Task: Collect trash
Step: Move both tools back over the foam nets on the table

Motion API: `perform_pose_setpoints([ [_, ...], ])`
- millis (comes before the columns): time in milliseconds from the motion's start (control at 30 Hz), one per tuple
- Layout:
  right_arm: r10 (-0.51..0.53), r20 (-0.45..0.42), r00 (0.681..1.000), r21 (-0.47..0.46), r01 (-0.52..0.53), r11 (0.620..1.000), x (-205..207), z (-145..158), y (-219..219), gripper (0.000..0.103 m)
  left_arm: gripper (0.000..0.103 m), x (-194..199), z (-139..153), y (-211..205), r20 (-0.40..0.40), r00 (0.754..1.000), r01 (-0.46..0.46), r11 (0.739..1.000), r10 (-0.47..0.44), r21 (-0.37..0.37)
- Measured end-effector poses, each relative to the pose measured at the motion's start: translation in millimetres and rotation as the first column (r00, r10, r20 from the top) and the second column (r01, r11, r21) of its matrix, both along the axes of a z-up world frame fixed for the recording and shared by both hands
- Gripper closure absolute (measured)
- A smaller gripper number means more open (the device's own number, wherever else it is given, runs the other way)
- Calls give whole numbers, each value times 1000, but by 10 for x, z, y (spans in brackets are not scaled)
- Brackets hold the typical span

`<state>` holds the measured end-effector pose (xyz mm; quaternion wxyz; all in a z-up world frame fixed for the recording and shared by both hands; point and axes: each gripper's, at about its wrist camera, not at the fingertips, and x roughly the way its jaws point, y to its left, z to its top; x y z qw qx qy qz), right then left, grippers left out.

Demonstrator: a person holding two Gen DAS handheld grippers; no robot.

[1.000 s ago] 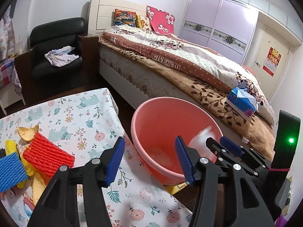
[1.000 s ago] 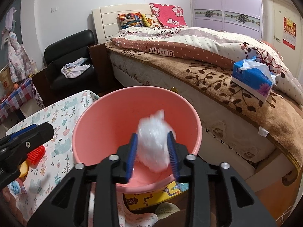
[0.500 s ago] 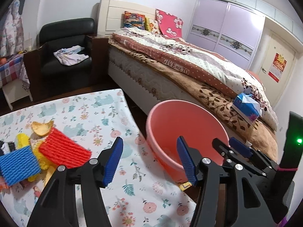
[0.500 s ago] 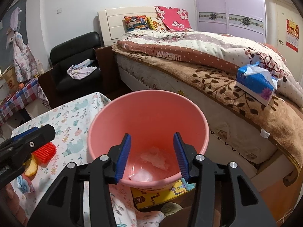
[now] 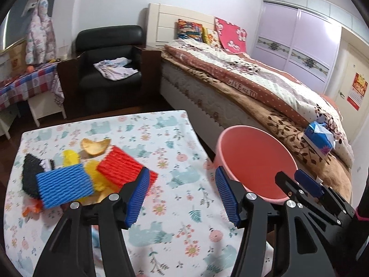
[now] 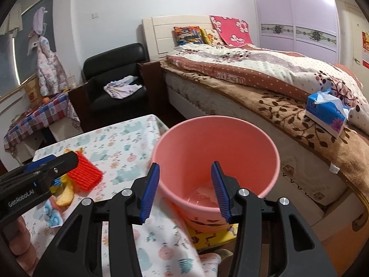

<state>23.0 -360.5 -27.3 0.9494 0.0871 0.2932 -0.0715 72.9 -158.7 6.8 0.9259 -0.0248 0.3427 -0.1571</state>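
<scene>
A: Beside the pink bucket (image 6: 215, 159), your right hand-held gripper (image 6: 185, 191) stands apart, empty; 1 white wad (image 6: 204, 190) lies inside.

B: Left hand-held gripper (image 5: 182, 197), also apart, takes the red foam net (image 5: 124, 169) on the surface (image 5: 175, 138) next.

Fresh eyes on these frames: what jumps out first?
The pink bucket beside the table edge, with whitish trash at its bottom. Then the bright red foam net and blue foam net piled on the floral tablecloth. Both grippers are open and empty.

Both claws: black frames, ribbed blue pads (image 5: 227, 198), silver screws, "GenRobotAI" lettering
</scene>
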Motion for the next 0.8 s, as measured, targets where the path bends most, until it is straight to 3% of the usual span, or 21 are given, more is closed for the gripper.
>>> perform_pose_setpoints([
  [800, 119, 30, 992, -14, -118, 993, -160, 107, 613, 56, 45, -274, 63, 829, 11, 983, -181, 983, 182, -18],
])
